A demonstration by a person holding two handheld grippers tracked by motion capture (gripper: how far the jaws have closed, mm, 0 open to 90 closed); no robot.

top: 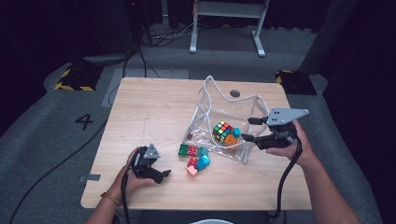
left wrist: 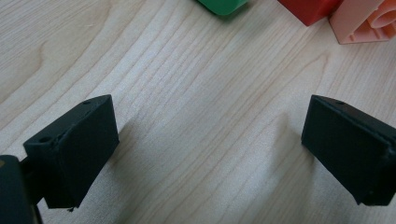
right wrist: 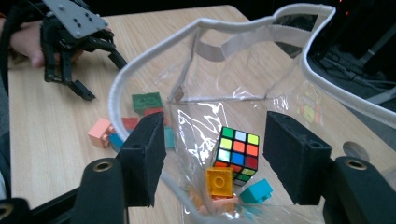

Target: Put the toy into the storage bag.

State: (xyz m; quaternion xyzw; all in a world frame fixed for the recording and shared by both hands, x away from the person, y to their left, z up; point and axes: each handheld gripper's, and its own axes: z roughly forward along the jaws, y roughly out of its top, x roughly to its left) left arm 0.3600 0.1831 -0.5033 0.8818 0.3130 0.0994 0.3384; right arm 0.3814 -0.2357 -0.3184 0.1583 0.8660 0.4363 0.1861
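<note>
A clear plastic bag (top: 212, 105) with white trim stands open on the wooden table (top: 149, 112). Inside it lie a colour cube (top: 222, 131), an orange brick (right wrist: 219, 181) and a teal brick (right wrist: 257, 190). My right gripper (top: 248, 129) hangs open at the bag's right side, its jaws apart with nothing pressed between them; the cube (right wrist: 236, 151) shows beyond them. Left of the bag lies a cluster of loose bricks: green (top: 183, 150), red (top: 192, 162), blue (top: 203, 162), pink (top: 192, 171). My left gripper (top: 164, 174) rests open on the table near the front edge, empty, just short of the green brick (left wrist: 223, 4).
A round cable hole (top: 235, 93) sits in the tabletop behind the bag. Bare wood spreads across the table's left and far side. A white metal stand (top: 224, 28) and cables are on the grey floor beyond the table.
</note>
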